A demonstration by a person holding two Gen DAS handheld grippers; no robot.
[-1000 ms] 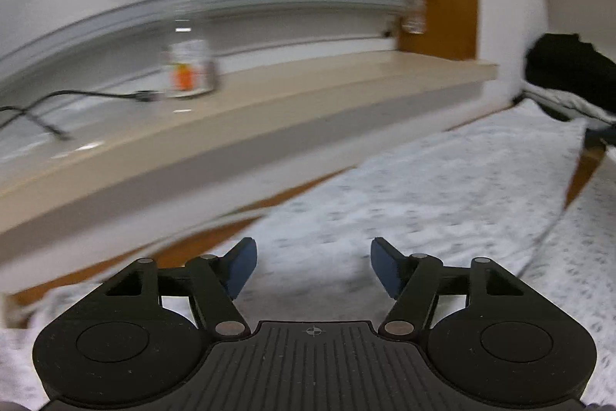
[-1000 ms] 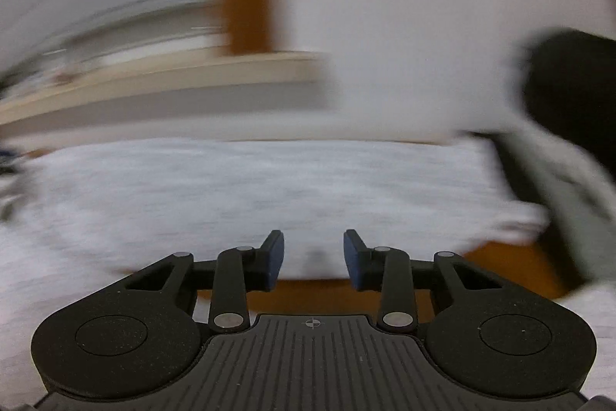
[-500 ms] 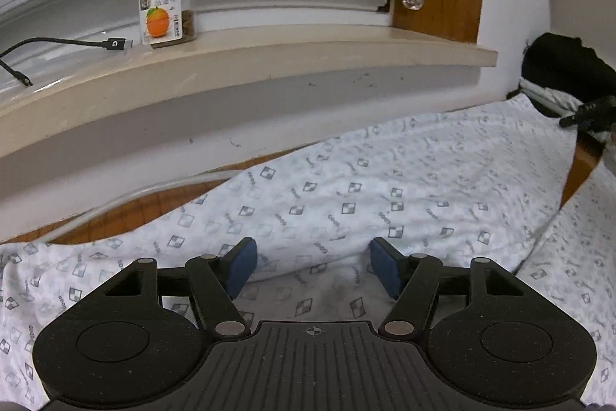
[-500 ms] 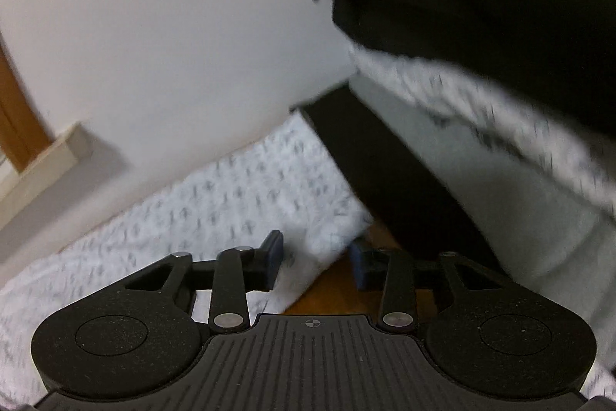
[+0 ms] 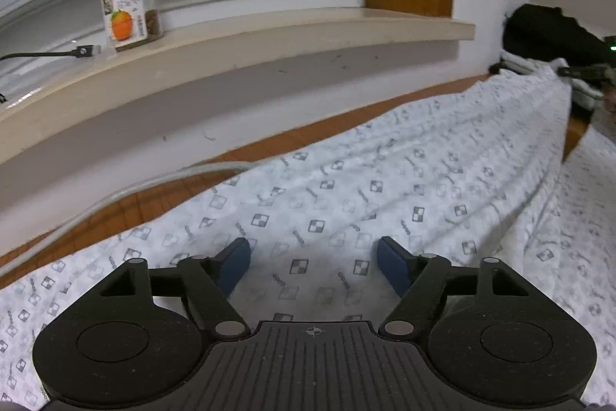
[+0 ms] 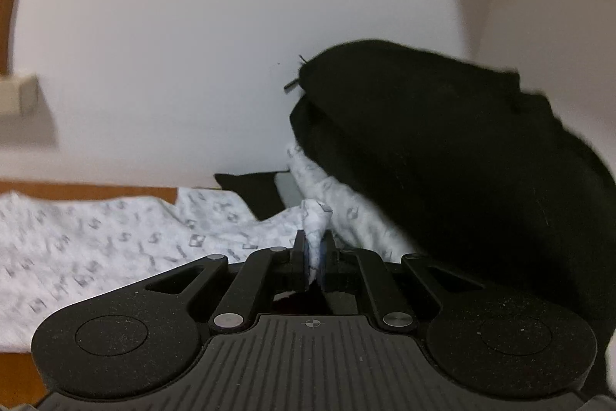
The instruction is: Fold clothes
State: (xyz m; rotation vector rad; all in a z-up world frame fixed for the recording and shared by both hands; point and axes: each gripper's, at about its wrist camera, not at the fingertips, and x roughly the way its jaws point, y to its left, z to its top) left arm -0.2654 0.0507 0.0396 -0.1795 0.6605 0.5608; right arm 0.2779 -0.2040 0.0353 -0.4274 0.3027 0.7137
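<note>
A white garment [image 5: 385, 187] printed with small grey checker squares lies spread over a wooden surface. My left gripper [image 5: 313, 262] hovers low over its near part, blue pads wide apart and still opening, with cloth under the gap but nothing pinched. In the right wrist view my right gripper [image 6: 315, 253] is shut on a bunched corner of the same white garment [image 6: 115, 241], and a tuft of cloth sticks up between its pads. The right gripper shows faintly at the garment's far right end in the left wrist view.
A heap of black clothing [image 6: 442, 160] on folded pale garments rises just right of the pinched corner, against a white wall. A beige windowsill [image 5: 269, 49] carries a clear jar [image 5: 129, 12] with an orange label and a black cable [image 5: 50, 53]. A grey cord [image 5: 115, 195] crosses the wooden surface [image 5: 161, 195].
My right gripper swung right to the garment's corner beside the black heap and shut on it. My left gripper's jaws widened slightly and it tipped a little toward the cloth.
</note>
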